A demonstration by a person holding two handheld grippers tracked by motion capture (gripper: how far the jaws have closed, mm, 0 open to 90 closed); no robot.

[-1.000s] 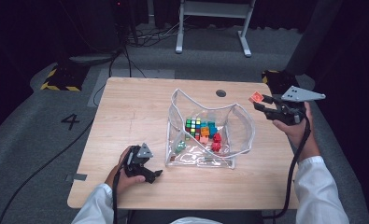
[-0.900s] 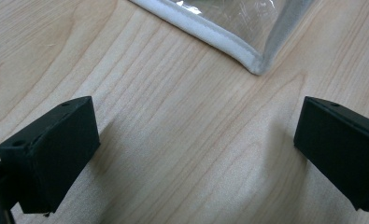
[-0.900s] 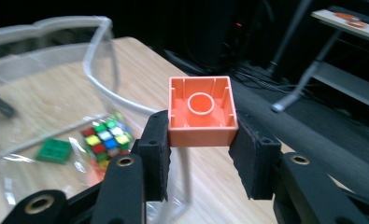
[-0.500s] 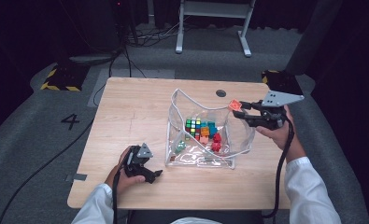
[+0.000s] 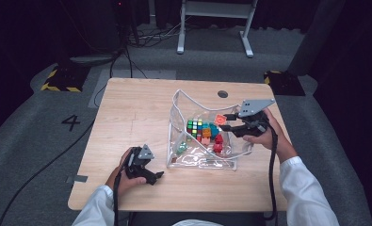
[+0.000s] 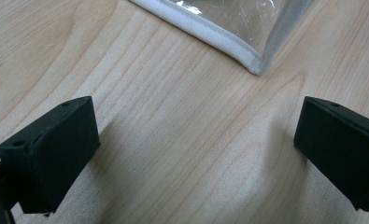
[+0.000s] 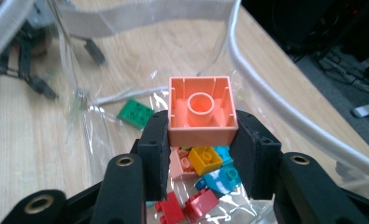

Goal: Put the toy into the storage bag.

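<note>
Gripping a hollow-backed square orange brick [image 7: 200, 111], right gripper [image 7: 201, 140] fingers clamp.

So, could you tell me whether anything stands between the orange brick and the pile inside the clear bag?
Nothing visible does: the right hand-held gripper holds the orange brick inside the clear bag's open mouth, over the loose bricks.

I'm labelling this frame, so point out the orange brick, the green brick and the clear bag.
orange brick [image 7: 200, 110], right gripper view, hollow underside.
green brick [image 7: 135, 114], right gripper view, studded top.
clear bag [image 5: 193, 101], high view, white rim at the back.
</note>
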